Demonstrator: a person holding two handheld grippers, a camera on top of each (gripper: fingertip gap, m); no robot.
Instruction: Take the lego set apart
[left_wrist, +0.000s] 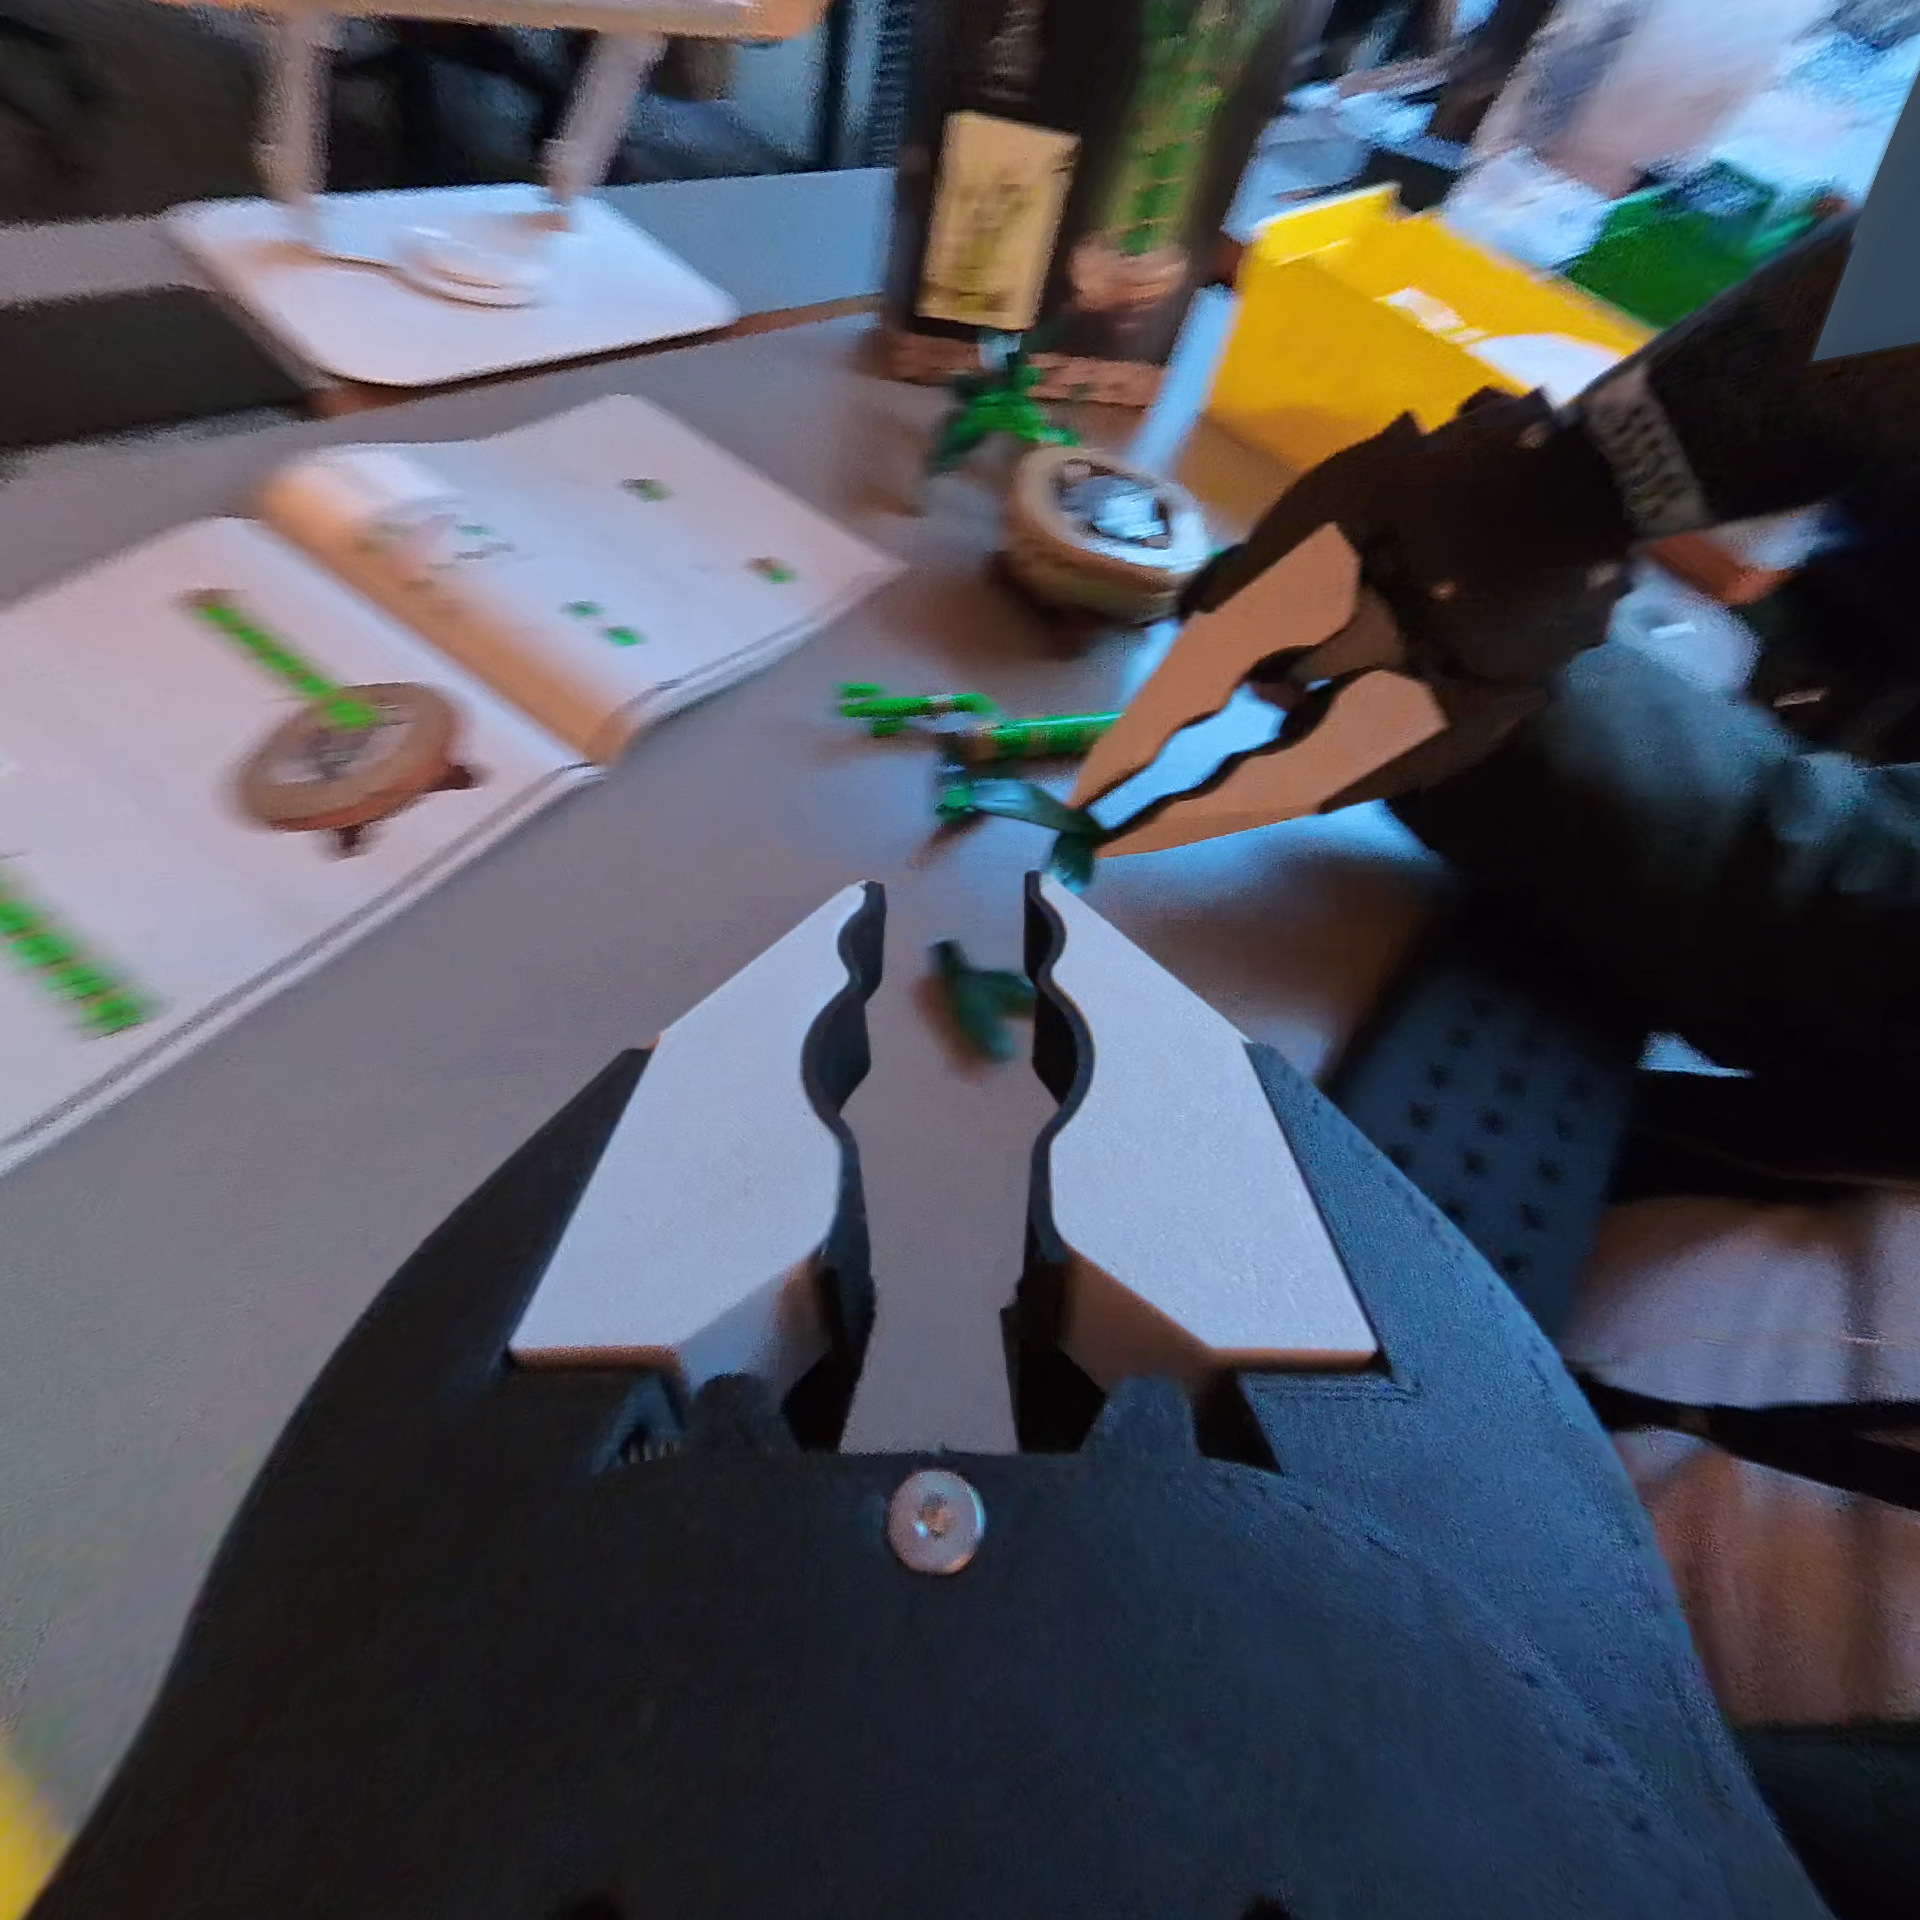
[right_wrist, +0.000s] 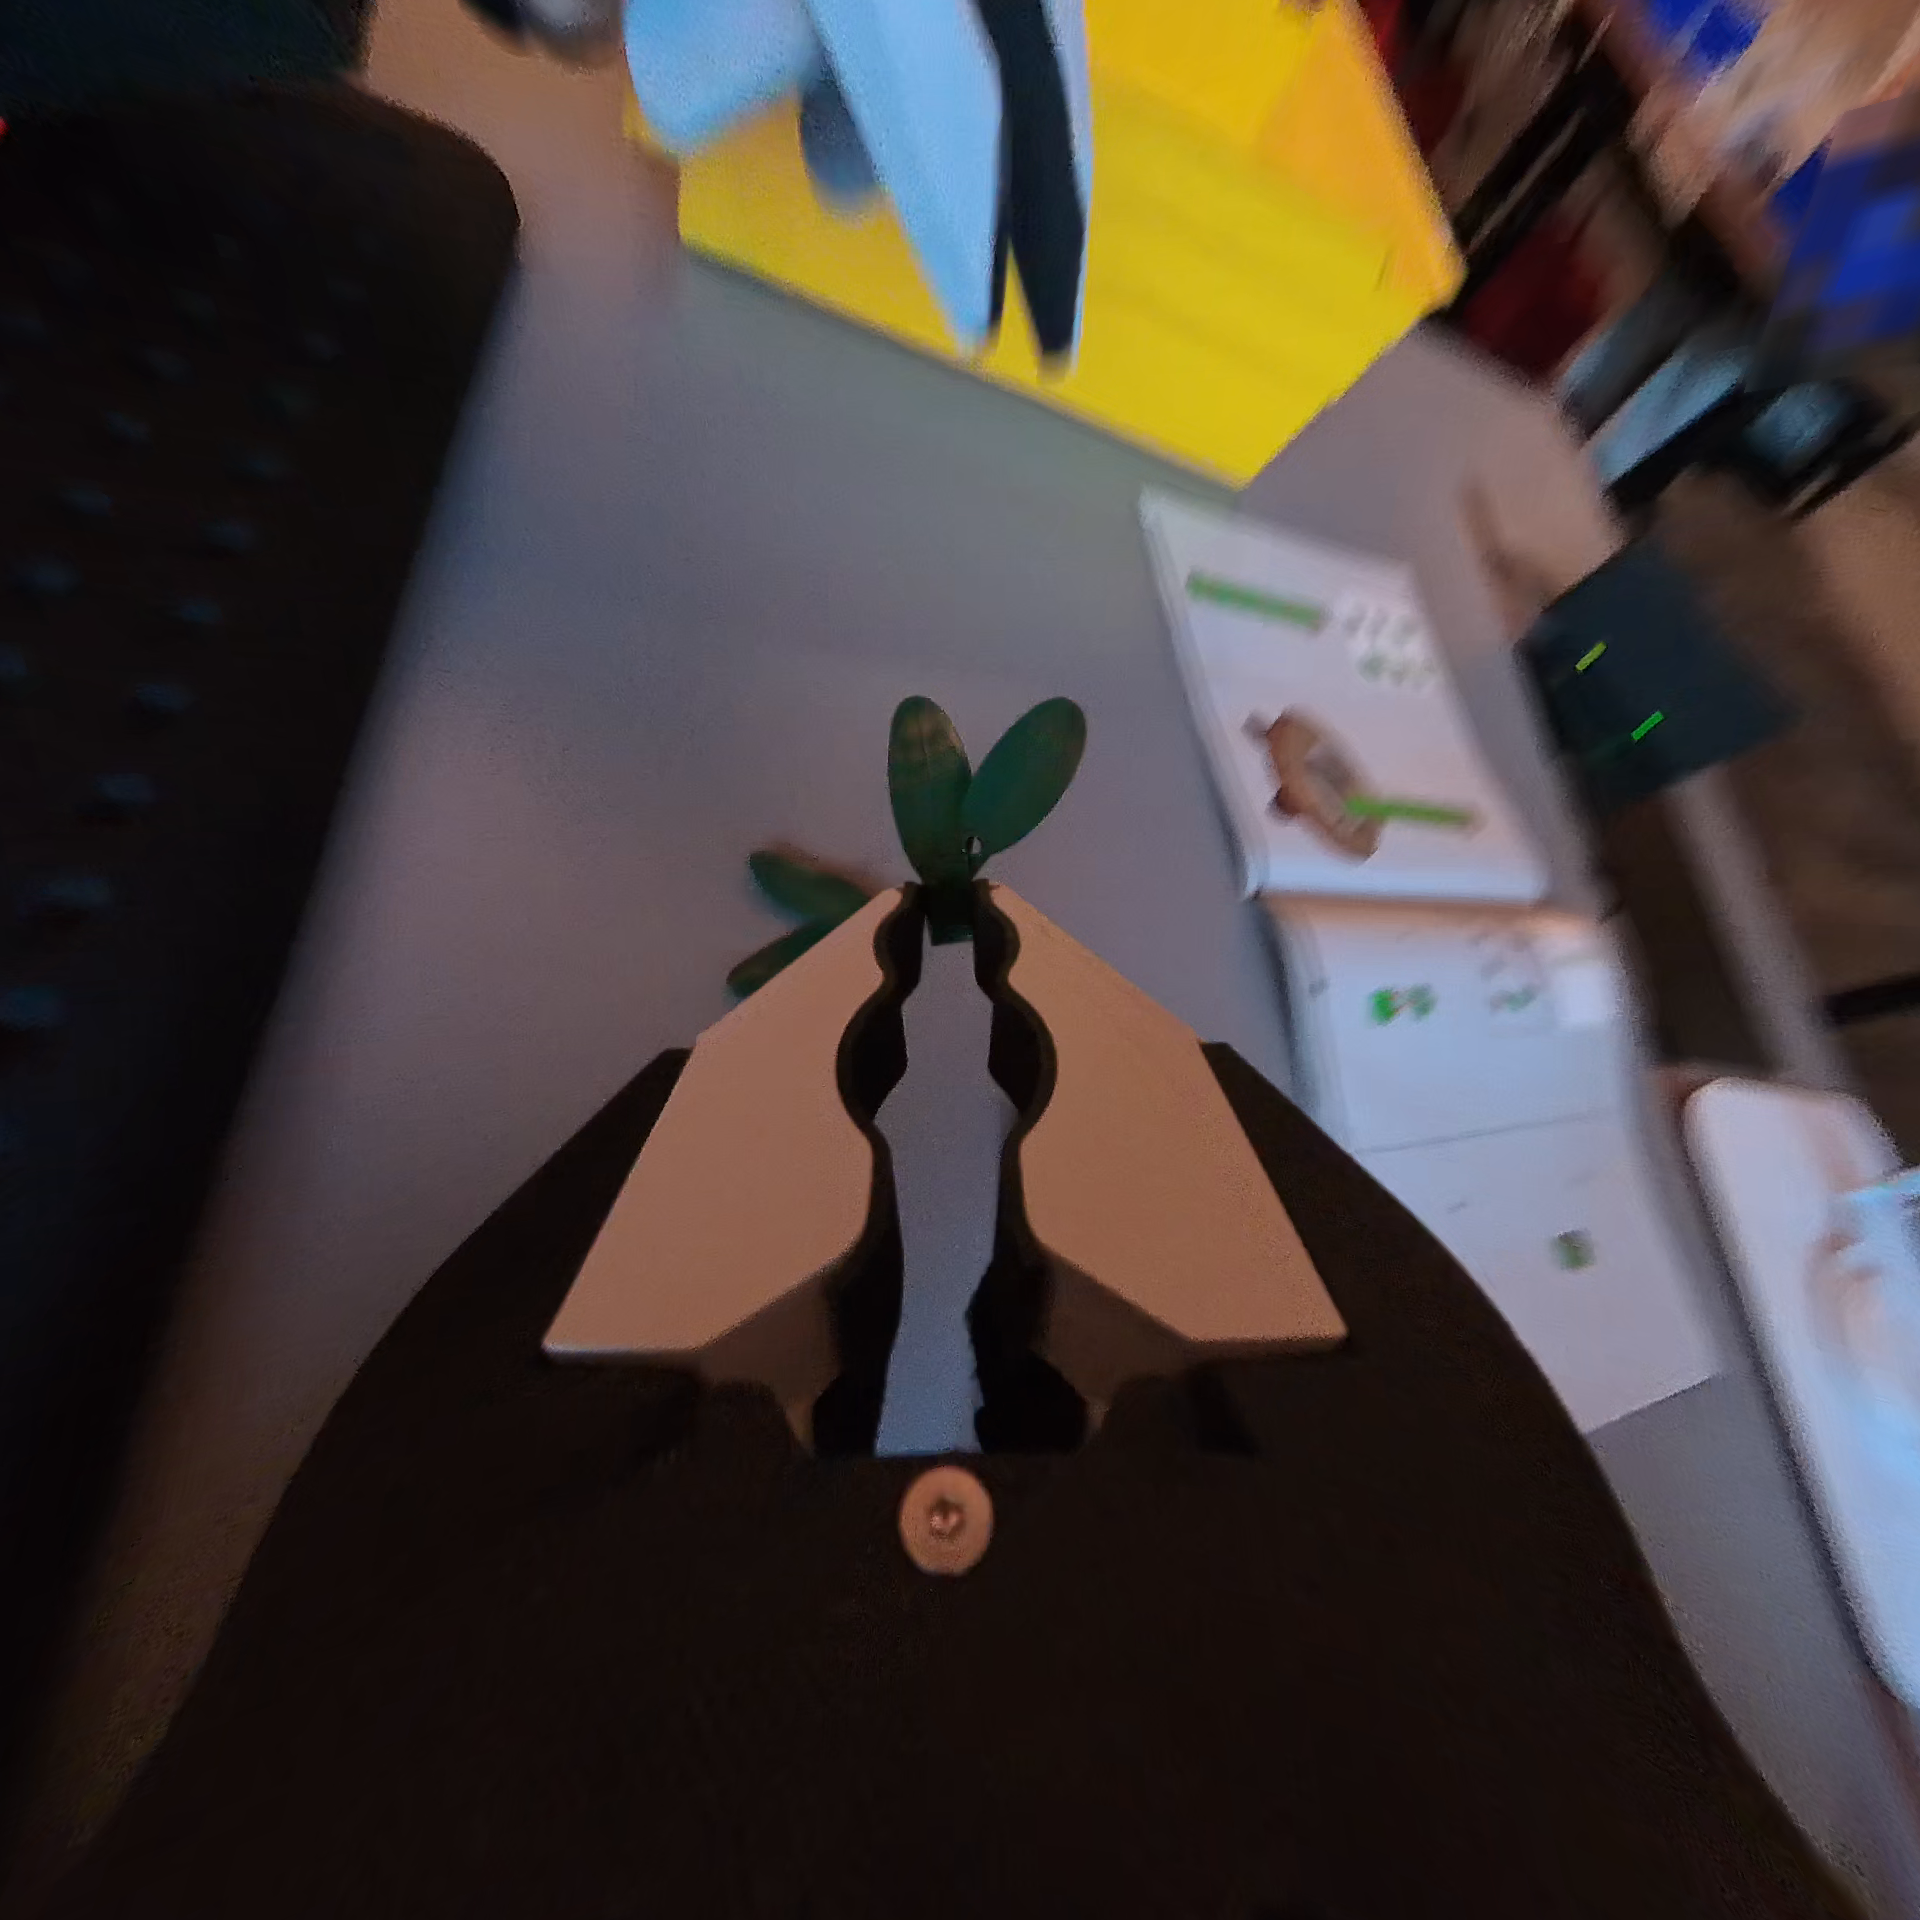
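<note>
My right gripper (right_wrist: 943, 902) is shut on a dark green leaf piece (right_wrist: 961, 774) with two oval leaves that stick out past its tips. In the left wrist view the right gripper (left_wrist: 1081, 821) comes in from the right and holds that leaf piece (left_wrist: 1023, 805) just above the table. My left gripper (left_wrist: 954, 888) is open and empty, with another dark green leaf piece (left_wrist: 977, 997) lying on the table between its fingers. That loose piece also shows in the right wrist view (right_wrist: 800, 914). Bright green stem pieces (left_wrist: 966, 717) lie farther back. A round tan base (left_wrist: 1101, 530) stands behind them.
An open instruction booklet (left_wrist: 416, 665) lies on the left of the grey table, also seen in the right wrist view (right_wrist: 1382, 831). A yellow box (left_wrist: 1382, 332) and a dark box (left_wrist: 1039, 177) stand at the back. A dark perforated chair (left_wrist: 1486, 1132) sits at the right.
</note>
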